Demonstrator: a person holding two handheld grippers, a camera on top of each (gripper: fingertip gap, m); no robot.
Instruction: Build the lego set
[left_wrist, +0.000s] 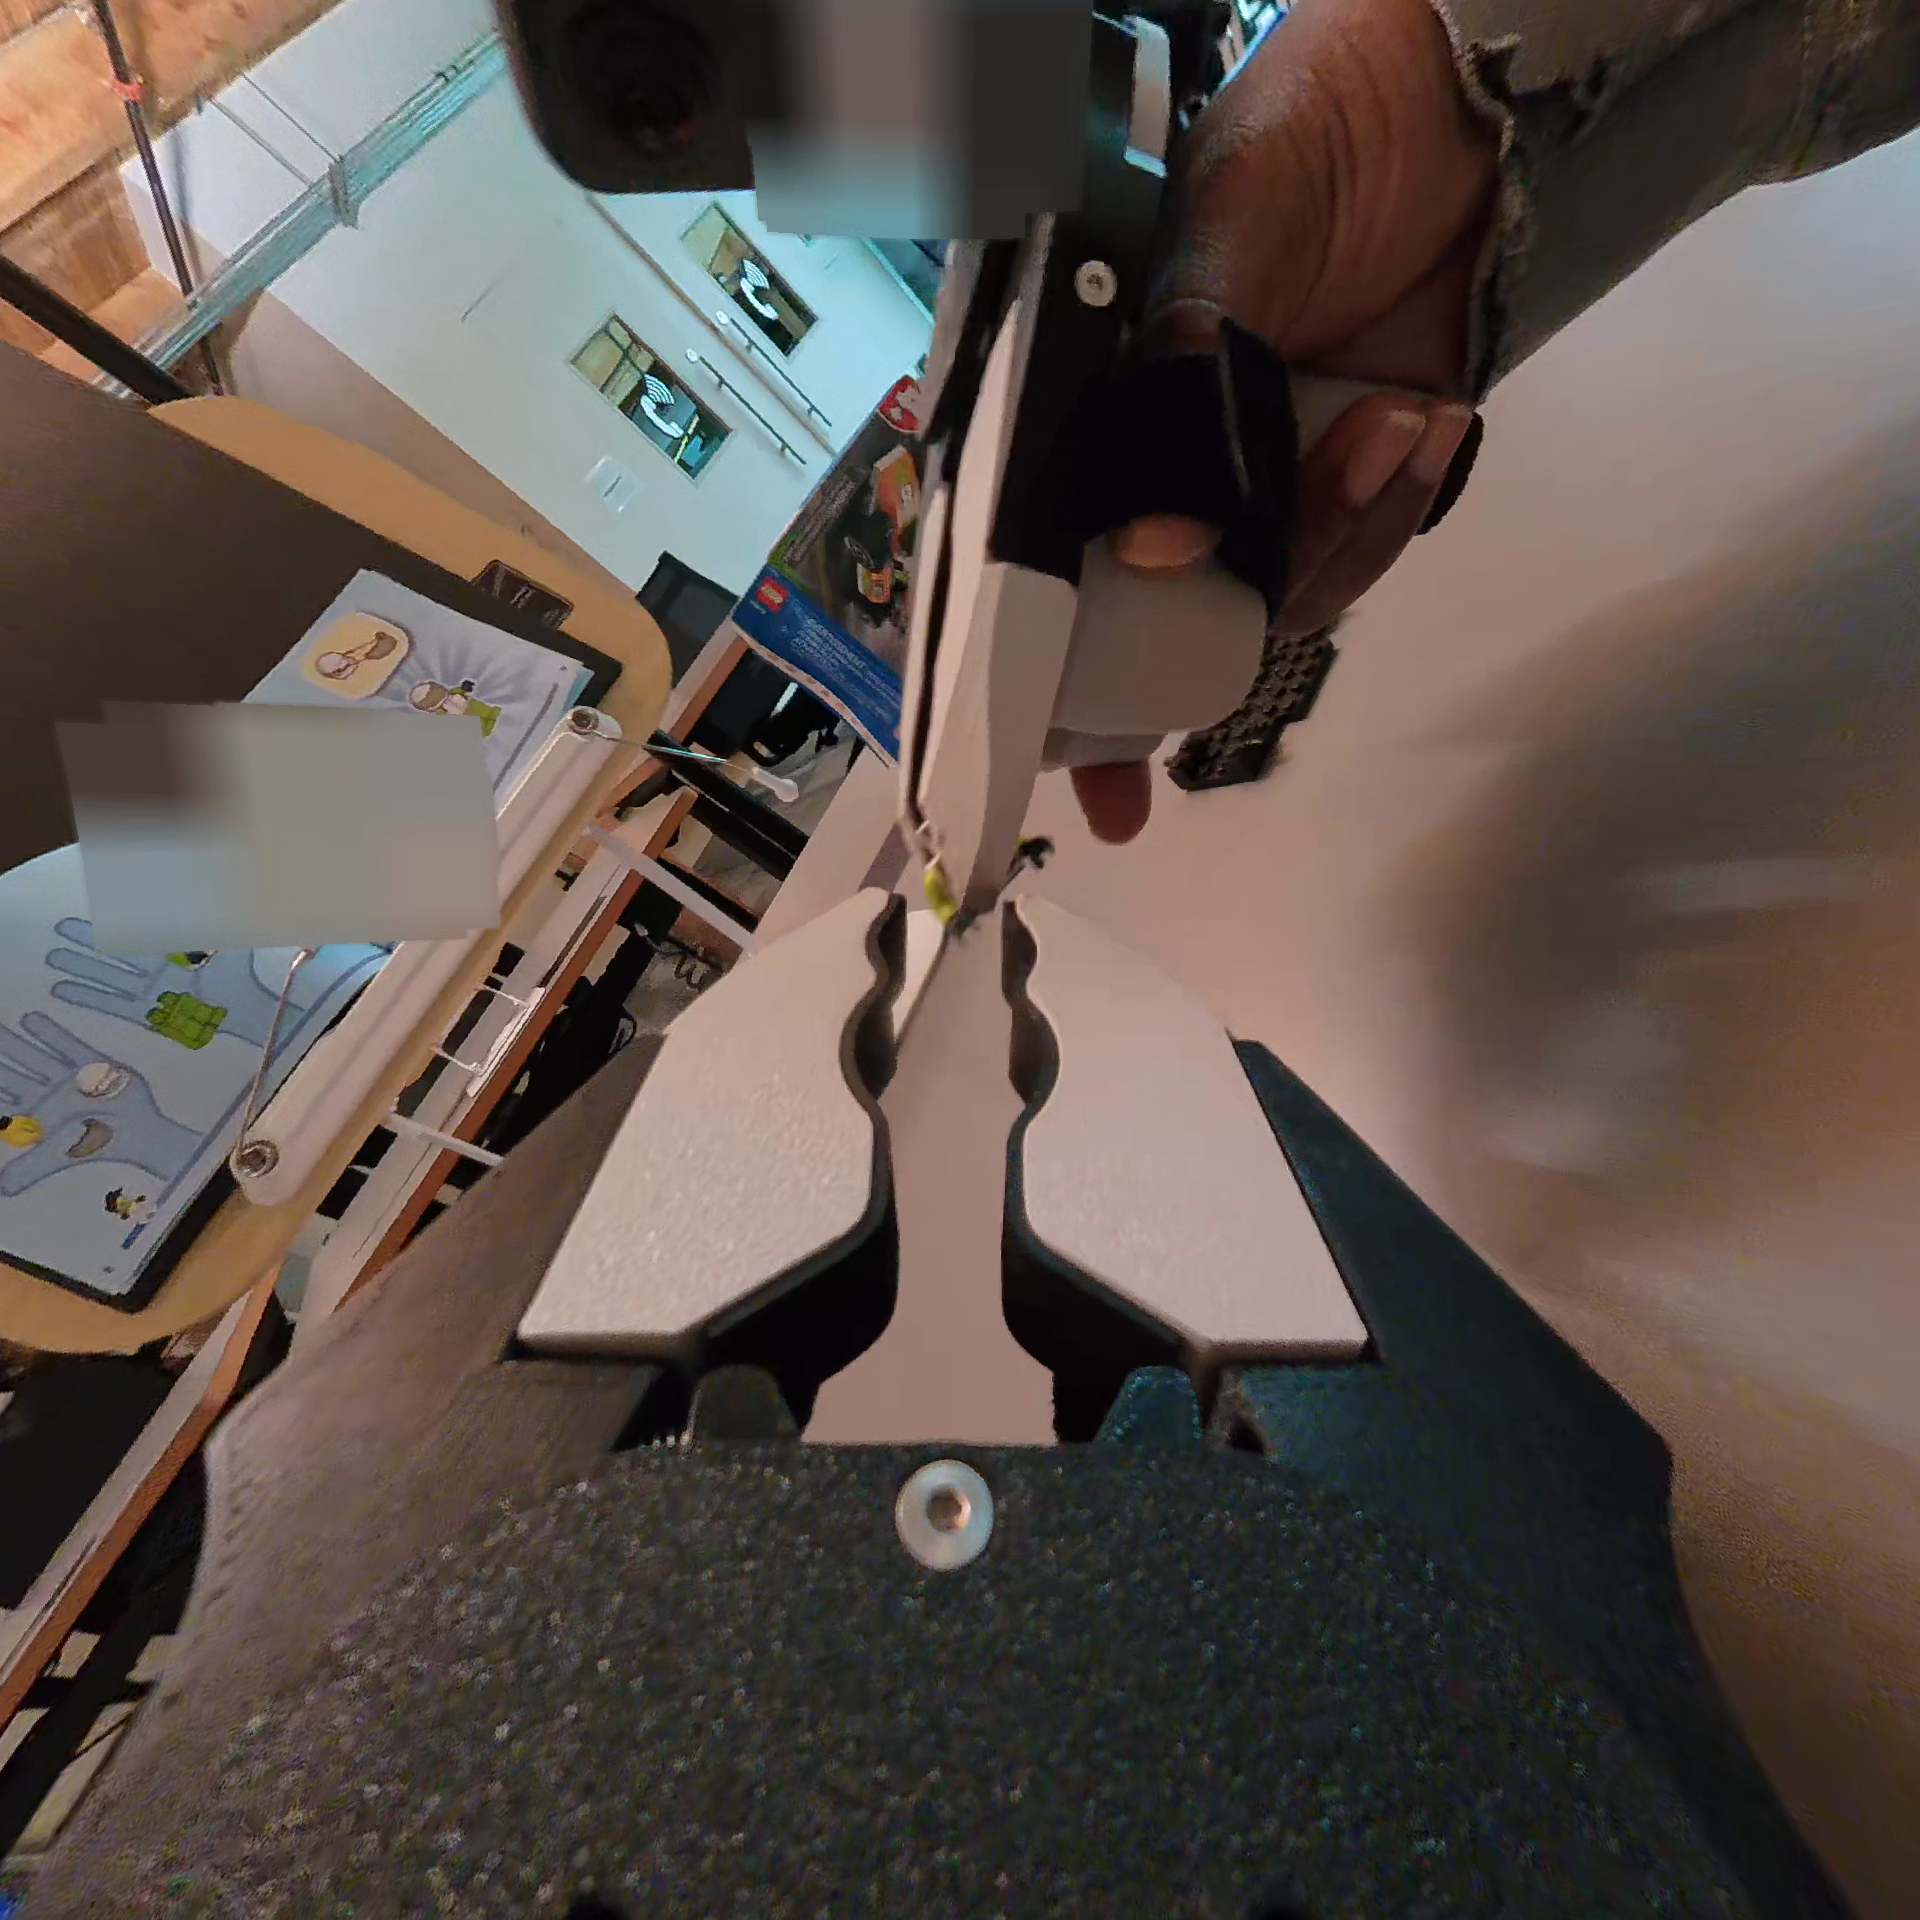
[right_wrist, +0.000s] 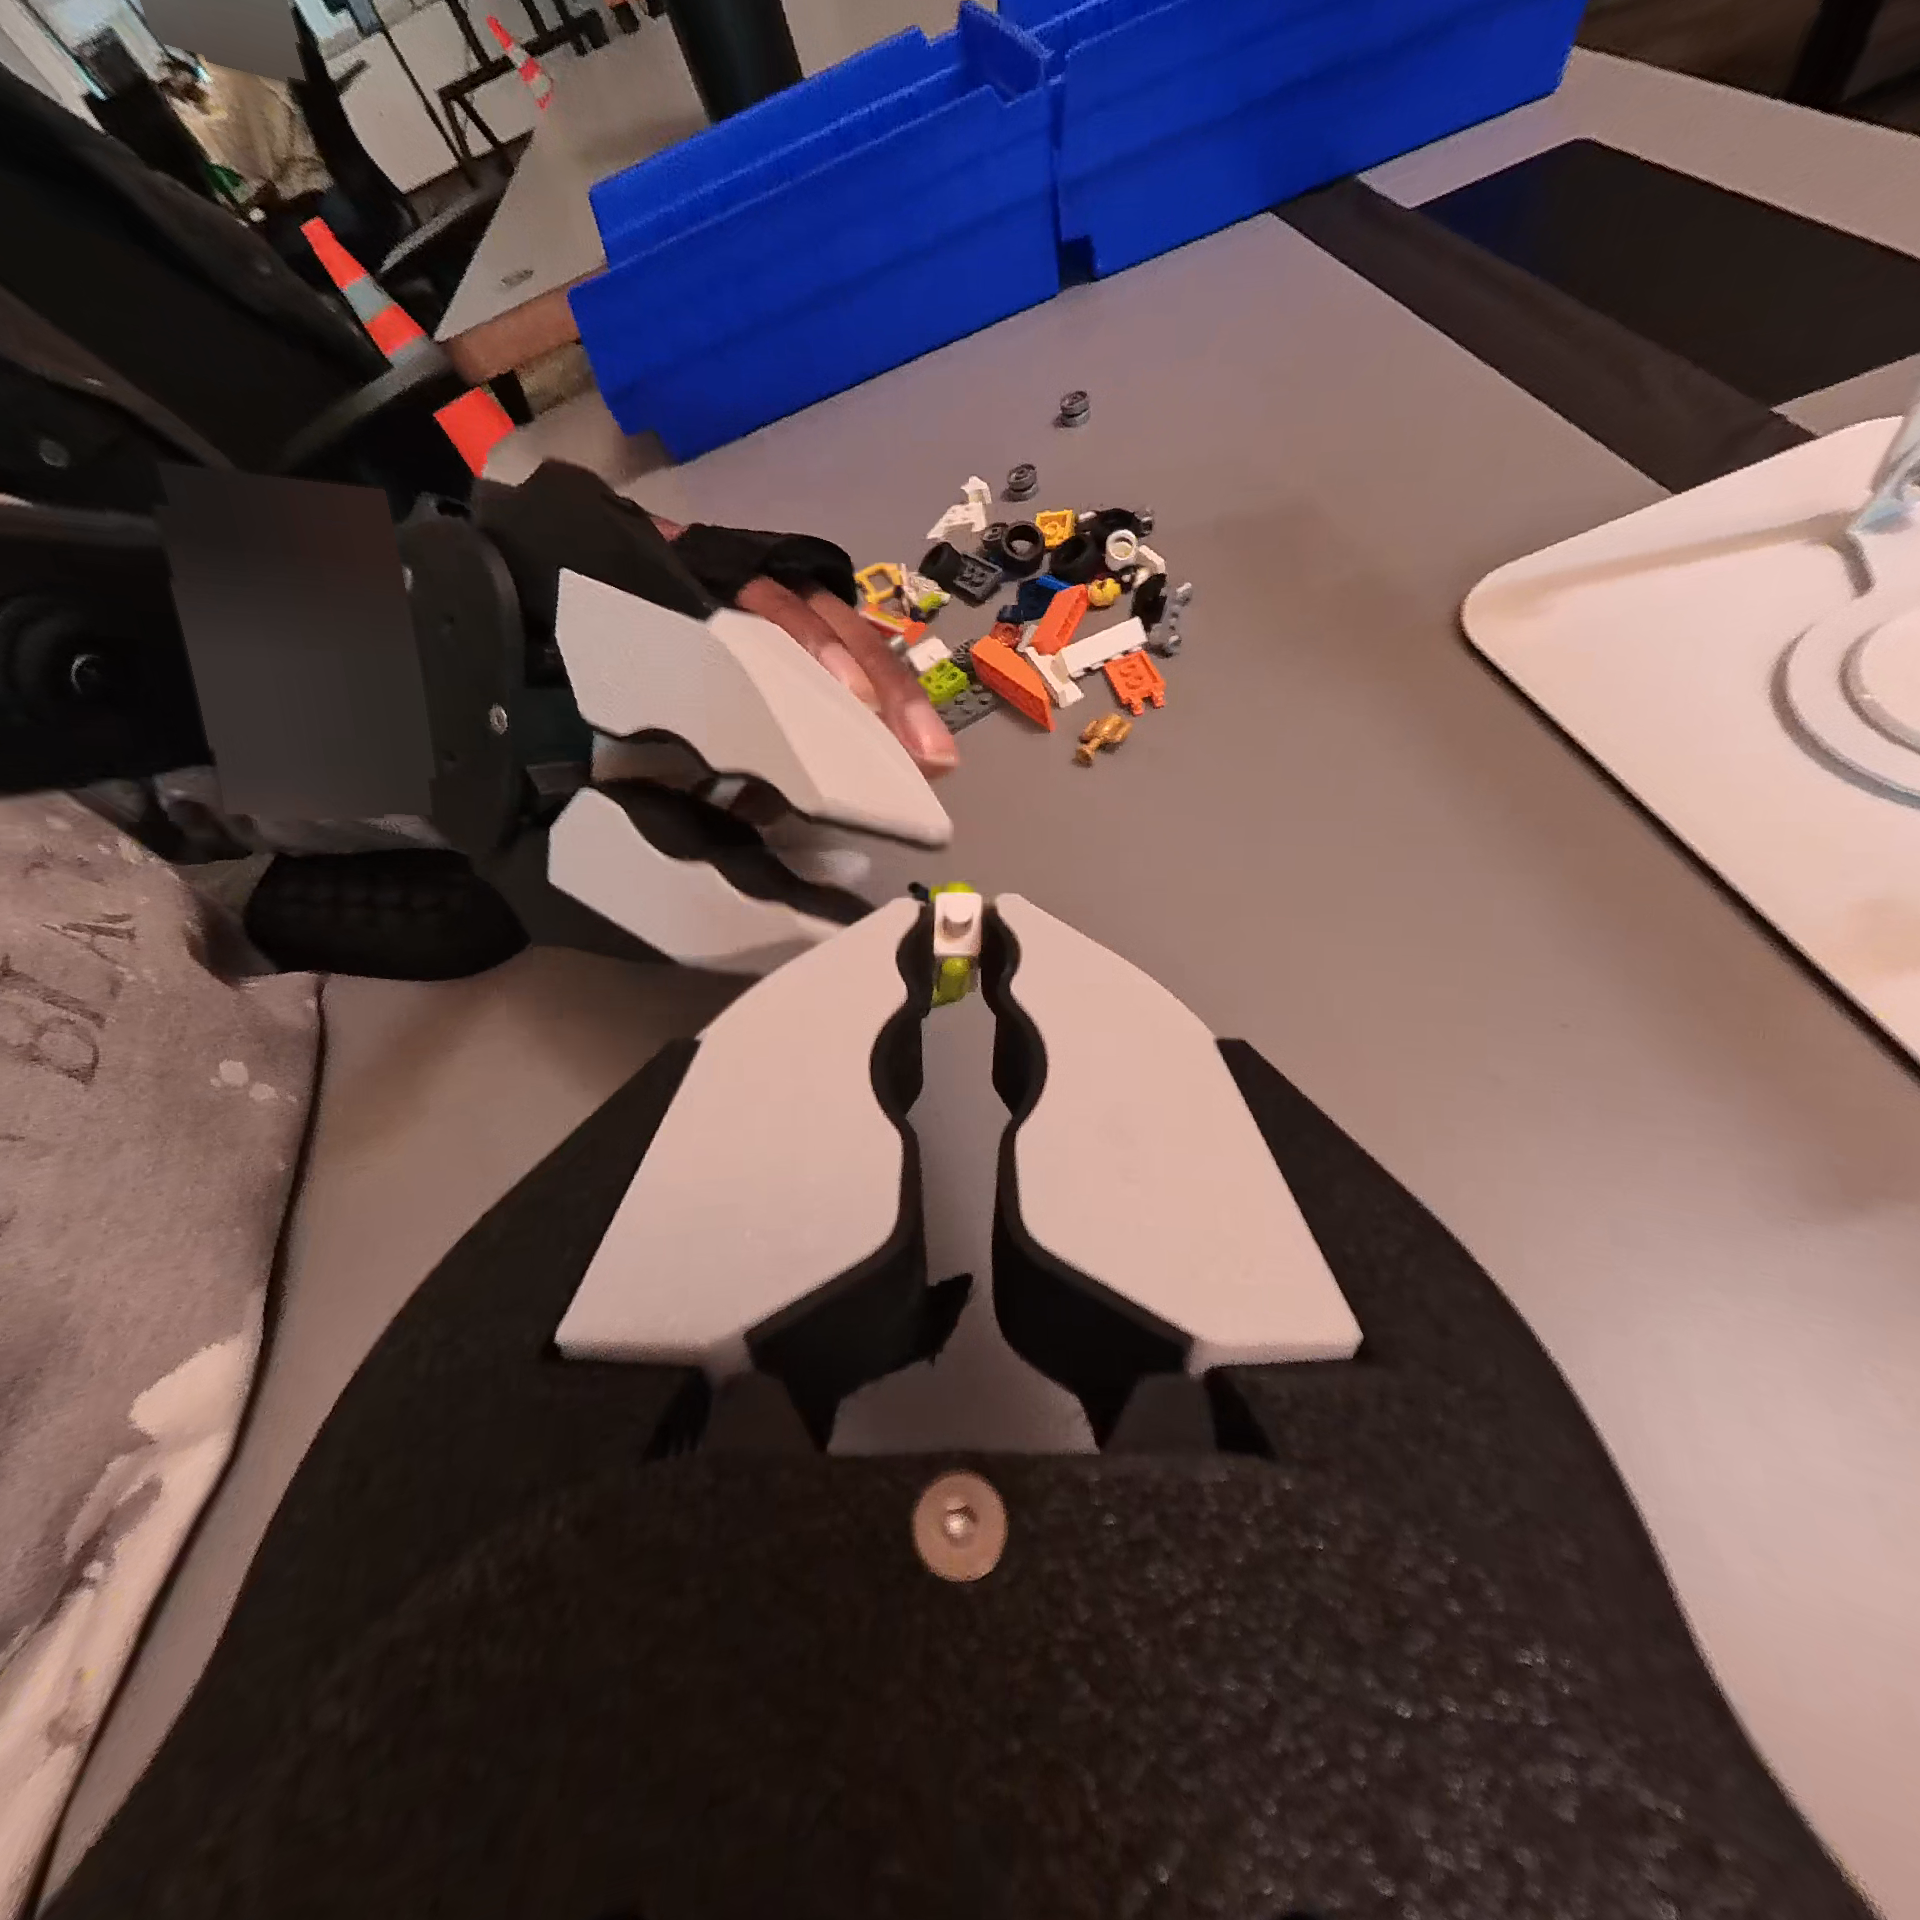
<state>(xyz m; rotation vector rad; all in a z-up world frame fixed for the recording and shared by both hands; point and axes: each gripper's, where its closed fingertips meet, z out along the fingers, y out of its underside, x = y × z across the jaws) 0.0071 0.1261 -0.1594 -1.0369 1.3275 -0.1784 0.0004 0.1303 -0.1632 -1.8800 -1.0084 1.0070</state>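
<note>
Lego pieces (right_wrist: 1049, 613) lie loose before two blue bins (right_wrist: 831, 270).

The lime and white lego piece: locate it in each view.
Left wrist view: the lime and white lego piece sits centre frame, pinched at the tip of the right gripper coming down from above.
Right wrist view: centre, slightly above the middle, clamped between that gripper's own fingertips.
Shared landmark: the grey table.

open workshop: blue bins (right_wrist: 831, 270), traffic cones (right_wrist: 364, 301), grey worktable (right_wrist: 1351, 935).
</note>
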